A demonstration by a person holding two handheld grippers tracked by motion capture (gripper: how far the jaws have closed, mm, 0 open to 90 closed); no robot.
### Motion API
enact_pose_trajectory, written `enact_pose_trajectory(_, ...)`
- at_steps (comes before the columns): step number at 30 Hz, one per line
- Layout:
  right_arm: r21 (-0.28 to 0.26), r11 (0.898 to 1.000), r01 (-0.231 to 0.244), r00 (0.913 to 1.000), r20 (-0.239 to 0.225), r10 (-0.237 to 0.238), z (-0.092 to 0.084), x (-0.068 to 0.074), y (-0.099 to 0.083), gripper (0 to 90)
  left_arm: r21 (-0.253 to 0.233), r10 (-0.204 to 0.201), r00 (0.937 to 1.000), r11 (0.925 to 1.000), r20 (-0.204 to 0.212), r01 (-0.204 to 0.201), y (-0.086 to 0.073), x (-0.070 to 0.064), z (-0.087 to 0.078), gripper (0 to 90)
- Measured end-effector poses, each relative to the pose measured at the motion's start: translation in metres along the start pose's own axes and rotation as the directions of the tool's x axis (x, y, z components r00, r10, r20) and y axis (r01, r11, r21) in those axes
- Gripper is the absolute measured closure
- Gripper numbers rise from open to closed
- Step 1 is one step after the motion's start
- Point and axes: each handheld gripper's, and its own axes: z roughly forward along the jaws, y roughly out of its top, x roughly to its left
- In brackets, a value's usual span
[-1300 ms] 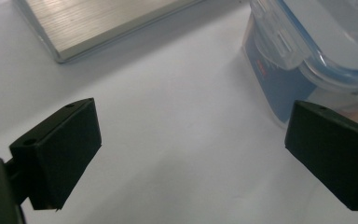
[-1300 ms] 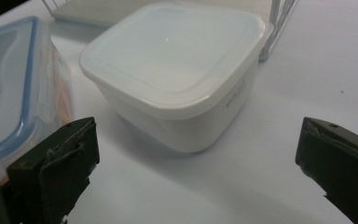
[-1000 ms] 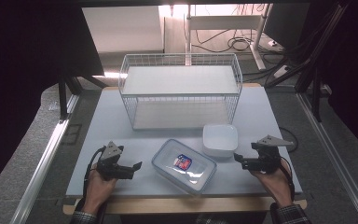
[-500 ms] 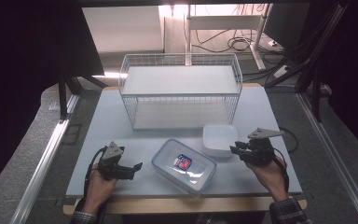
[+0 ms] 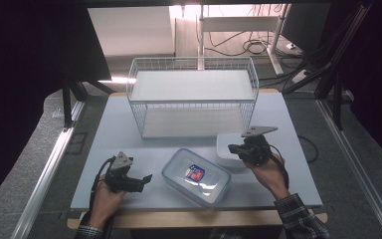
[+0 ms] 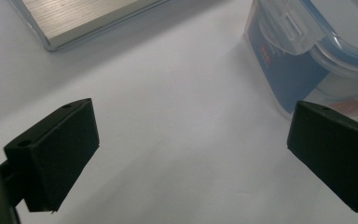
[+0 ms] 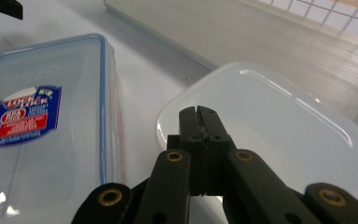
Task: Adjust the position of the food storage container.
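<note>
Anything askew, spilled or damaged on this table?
Nothing spilled or damaged. The clear lidded box lies at an angle to the table edge, while the white container and wire basket sit square. The right tool is shut, empty, over the white container.

We have bare desk [image 5: 129, 129] along the left edge and around the left gripper [image 5: 146, 178]. The wire basket [image 5: 194, 94] blocks the far middle, running nearly to the far edge. Toward the near edge, the clear lidded container [image 5: 195, 177] and the white box [image 5: 229, 147] sit just beside each other, a narrow gap between them.
</note>
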Motion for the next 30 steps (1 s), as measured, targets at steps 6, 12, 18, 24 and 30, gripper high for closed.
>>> enact_pose_trajectory(6,0.01,0.999,0.049,0.9984,-0.03,-0.048,0.023,0.006,0.015,89.5,-0.009,-0.007,0.9999,0.9999,0.014,0.008,0.0,0.001,0.0,2.0)
enact_pose_trajectory(12,0.027,0.997,0.076,0.9965,-0.037,-0.075,0.043,0.012,0.026,89.5,-0.021,-0.022,0.9991,0.9995,0.037,0.023,-0.001,0.002,-0.001,2.1)
enact_pose_trajectory(18,0.045,0.996,0.075,0.9969,-0.025,-0.074,0.061,0.012,0.033,89.6,-0.031,-0.021,0.9991,0.9993,0.037,0.022,0.0,0.002,-0.002,2.3)
enact_pose_trajectory(24,0.092,0.992,0.088,0.9952,-0.049,-0.084,0.072,0.01,0.032,89.3,-0.038,-0.034,0.9983,0.9986,0.047,0.036,-0.001,0.003,-0.002,2.4)
enact_pose_trajectory(30,0.12,0.988,0.094,0.9954,-0.031,-0.091,0.074,0.007,0.026,89.4,-0.023,-0.044,0.9971,0.9987,0.063,0.045,0.0,0.003,-0.002,3.0)
